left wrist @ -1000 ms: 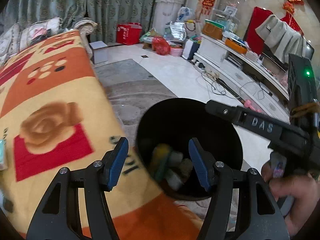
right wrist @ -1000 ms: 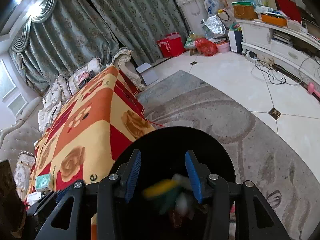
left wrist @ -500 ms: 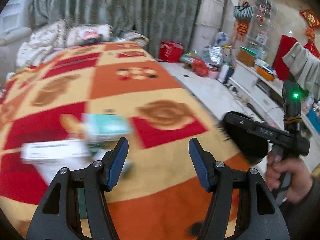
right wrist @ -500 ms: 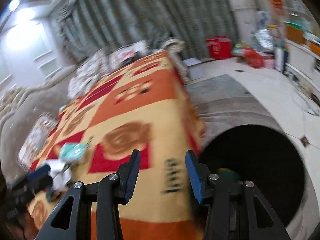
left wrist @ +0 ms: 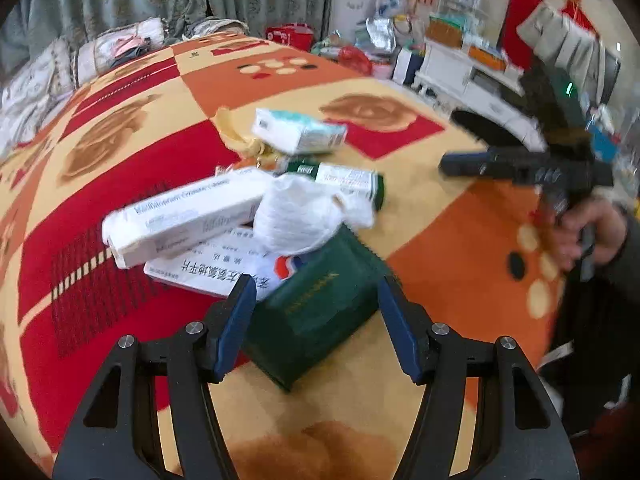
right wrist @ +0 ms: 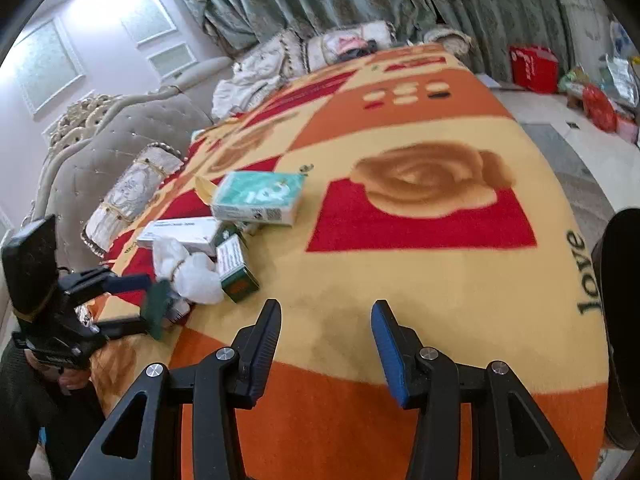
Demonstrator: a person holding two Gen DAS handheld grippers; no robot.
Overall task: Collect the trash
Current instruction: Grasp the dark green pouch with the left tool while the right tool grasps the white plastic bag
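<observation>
Both views are swung from bin to blanket; green box [left wrist: 320,312] lies between released left tool [left wrist: 316,312]; right tool [right wrist: 326,338] released, farther.

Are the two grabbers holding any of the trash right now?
No. The left gripper straddles the dark green box, its fingers not visibly pressing it. The right gripper is open over the bare blanket.

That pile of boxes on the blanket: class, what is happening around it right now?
A person holds a gripper in each hand over a patterned blanket. The left gripper, open, straddles a dark green box without clamping it. The right gripper is open and empty. A crumpled white tissue and several cartons remain; a black bin waits beside.
</observation>
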